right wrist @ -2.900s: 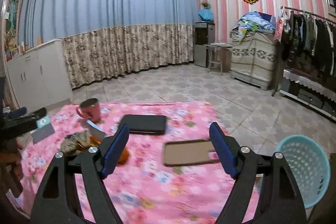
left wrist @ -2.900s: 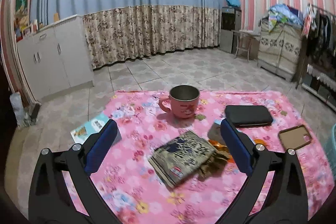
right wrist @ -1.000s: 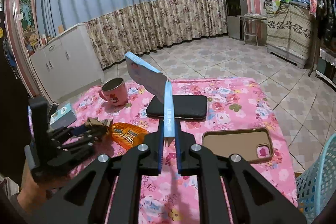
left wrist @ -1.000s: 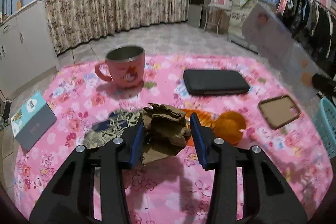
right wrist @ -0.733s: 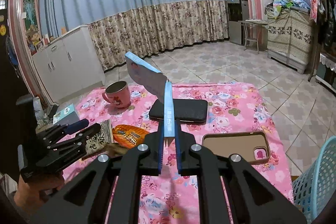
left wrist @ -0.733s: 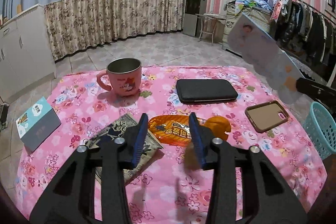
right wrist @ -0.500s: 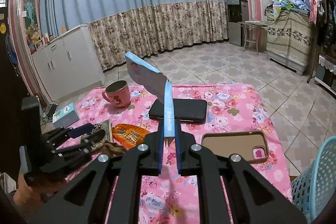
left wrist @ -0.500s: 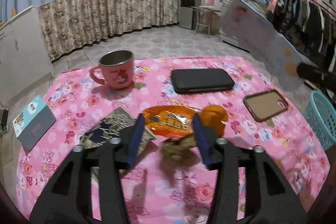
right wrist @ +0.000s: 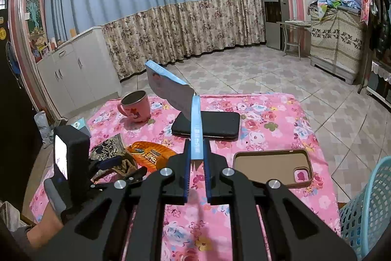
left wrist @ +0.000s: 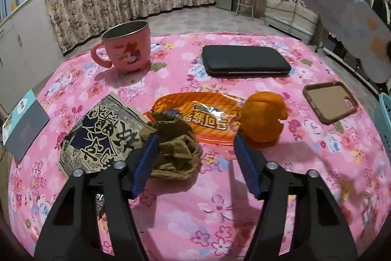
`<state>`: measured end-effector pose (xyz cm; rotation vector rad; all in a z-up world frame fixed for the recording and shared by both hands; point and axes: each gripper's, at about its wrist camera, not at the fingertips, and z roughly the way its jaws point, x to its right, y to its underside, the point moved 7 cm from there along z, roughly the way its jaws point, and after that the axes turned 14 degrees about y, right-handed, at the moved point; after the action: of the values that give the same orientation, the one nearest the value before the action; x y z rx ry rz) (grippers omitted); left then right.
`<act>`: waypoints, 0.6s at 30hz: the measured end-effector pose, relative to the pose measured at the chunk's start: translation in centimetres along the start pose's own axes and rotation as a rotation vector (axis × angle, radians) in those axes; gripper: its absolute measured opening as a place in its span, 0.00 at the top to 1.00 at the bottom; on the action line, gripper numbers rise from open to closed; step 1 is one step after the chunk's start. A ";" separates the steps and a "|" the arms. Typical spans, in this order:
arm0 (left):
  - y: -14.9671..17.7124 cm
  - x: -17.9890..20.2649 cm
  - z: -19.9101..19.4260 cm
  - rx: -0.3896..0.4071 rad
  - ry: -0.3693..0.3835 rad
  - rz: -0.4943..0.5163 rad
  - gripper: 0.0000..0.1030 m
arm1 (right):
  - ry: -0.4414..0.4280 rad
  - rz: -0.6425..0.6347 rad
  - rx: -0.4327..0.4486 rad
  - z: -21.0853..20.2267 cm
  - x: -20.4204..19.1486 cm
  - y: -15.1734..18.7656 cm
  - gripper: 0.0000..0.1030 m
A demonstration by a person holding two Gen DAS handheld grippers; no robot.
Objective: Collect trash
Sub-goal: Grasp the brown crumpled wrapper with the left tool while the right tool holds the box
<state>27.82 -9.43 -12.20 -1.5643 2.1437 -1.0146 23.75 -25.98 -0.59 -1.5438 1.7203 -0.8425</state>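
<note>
My left gripper (left wrist: 195, 151) is open low over the pink table. A crumpled brown paper wad (left wrist: 174, 146) lies against its left finger. An orange snack wrapper (left wrist: 202, 120), an orange crumpled ball (left wrist: 264, 119) and a patterned black-and-tan packet (left wrist: 105, 133) lie just ahead. My right gripper (right wrist: 196, 160) is shut on a flat blue-edged carton (right wrist: 171, 89), held above the table; the carton also shows at the upper right of the left wrist view (left wrist: 337, 14). My left gripper shows in the right wrist view (right wrist: 117, 168).
A pink mug (left wrist: 127, 48), a black case (left wrist: 244, 60), a brown phone case (left wrist: 330, 104) and a small blue box (left wrist: 24, 131) lie on the flowered tablecloth (left wrist: 220, 212). A turquoise basket (right wrist: 369, 207) stands beside the table at the right.
My left gripper let go of the brown paper wad, opened wider and dropped lower over the table. My right gripper keeps holding the carton almost still.
</note>
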 end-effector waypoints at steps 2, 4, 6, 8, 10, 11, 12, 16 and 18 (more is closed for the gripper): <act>0.2 -0.4 0.3 -0.016 -0.023 0.008 0.49 | -0.001 0.002 0.001 0.0 0.0 0.0 0.91; 0.1 -0.7 0.3 -0.013 -0.018 -0.004 0.54 | 0.002 0.000 -0.001 0.0 0.0 0.0 0.91; 0.1 -1.0 0.3 -0.017 -0.025 -0.008 0.59 | 0.004 -0.003 -0.009 0.1 0.1 0.2 0.91; 0.1 -1.3 0.1 -0.014 -0.029 -0.017 0.64 | 0.007 -0.001 -0.013 0.1 0.3 0.2 0.91; 0.0 -1.3 0.0 -0.010 -0.032 -0.010 0.65 | 0.009 0.002 -0.010 0.0 0.4 0.0 0.91; 0.0 -1.2 -0.1 -0.004 -0.032 -0.010 0.65 | 0.010 0.004 -0.008 -0.1 0.5 0.0 0.91; -0.1 -1.2 -0.3 0.001 -0.025 -0.014 0.65 | 0.010 0.006 -0.006 -0.2 0.6 -0.1 0.91; -1.1 -0.9 -2.2 0.063 0.022 -0.039 0.65 | 0.011 0.009 0.006 -0.6 0.8 -0.3 0.91; -1.8 -0.4 -3.4 0.103 0.031 -0.031 0.65 | 0.012 0.013 0.013 -0.9 0.9 -0.5 0.91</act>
<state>27.15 -8.08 -8.61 -1.5480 2.0585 -1.1472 23.25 -26.93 0.29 -1.5203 1.7279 -0.8569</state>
